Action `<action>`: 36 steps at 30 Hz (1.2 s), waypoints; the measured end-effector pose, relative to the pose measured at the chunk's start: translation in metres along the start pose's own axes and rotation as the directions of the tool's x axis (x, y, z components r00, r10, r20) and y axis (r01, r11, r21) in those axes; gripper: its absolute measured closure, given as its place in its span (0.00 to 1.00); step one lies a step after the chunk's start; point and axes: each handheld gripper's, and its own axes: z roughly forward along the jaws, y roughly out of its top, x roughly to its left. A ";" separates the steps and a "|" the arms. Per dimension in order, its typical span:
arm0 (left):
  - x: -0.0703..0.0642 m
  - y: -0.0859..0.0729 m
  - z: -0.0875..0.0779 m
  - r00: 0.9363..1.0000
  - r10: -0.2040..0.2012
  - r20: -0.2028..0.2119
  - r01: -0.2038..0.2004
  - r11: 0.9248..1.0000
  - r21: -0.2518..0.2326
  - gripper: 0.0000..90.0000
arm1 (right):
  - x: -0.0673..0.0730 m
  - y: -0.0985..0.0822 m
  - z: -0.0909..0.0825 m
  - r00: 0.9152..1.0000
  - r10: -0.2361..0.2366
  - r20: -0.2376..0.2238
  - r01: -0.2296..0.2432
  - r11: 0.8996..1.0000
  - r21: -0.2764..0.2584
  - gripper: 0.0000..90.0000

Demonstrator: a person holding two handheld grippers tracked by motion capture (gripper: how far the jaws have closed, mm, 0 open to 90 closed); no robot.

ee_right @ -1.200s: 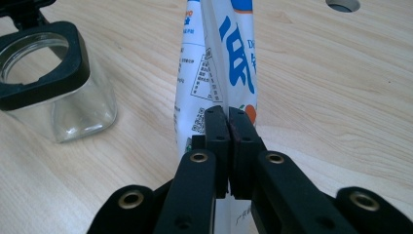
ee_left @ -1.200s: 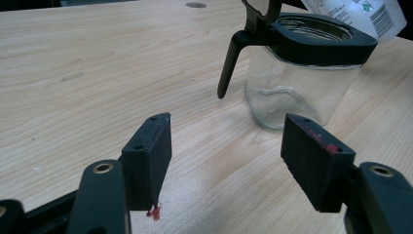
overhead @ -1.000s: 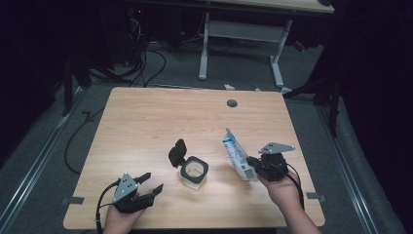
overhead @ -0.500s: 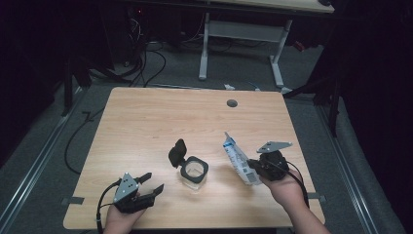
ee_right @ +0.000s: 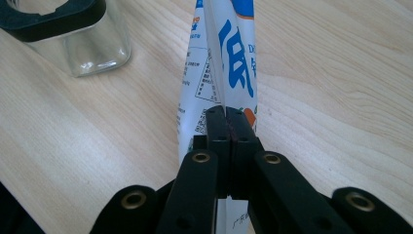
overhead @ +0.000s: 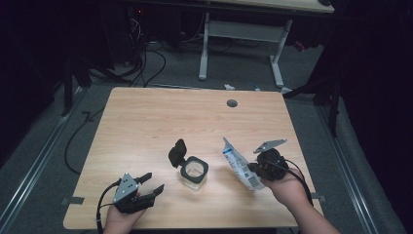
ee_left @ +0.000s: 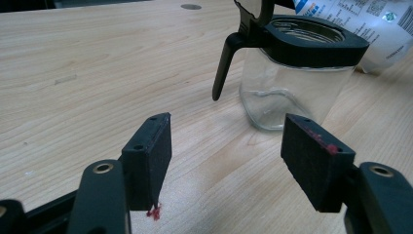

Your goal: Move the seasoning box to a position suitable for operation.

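A clear glass jar (overhead: 195,171) with a black rim and a flipped-up black lid (overhead: 177,152) stands near the middle front of the wooden table (overhead: 160,117). My right gripper (overhead: 253,168) is shut on a white and blue printed pouch (overhead: 237,162), held just right of the jar. In the right gripper view the jaws pinch the pouch (ee_right: 221,58) at its edge, with the jar (ee_right: 83,39) at the upper left. My left gripper (overhead: 151,184) rests open at the front left, pointing at the jar (ee_left: 292,73); nothing lies between its pads (ee_left: 148,156).
A round grommet hole (overhead: 232,103) sits near the table's far edge. Beyond the table are a white desk frame (overhead: 241,34) and cables on the dark floor. Bare wood stretches across the table's far and left parts.
The right gripper and the pouch have shifted very slightly; the left gripper and the jar have stayed still.
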 end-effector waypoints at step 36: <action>-0.049 0.002 0.009 0.986 0.079 0.149 -0.082 0.997 0.008 0.41 | 0.004 0.007 -0.013 1.000 -0.024 -0.010 0.025 0.990 0.138 1.00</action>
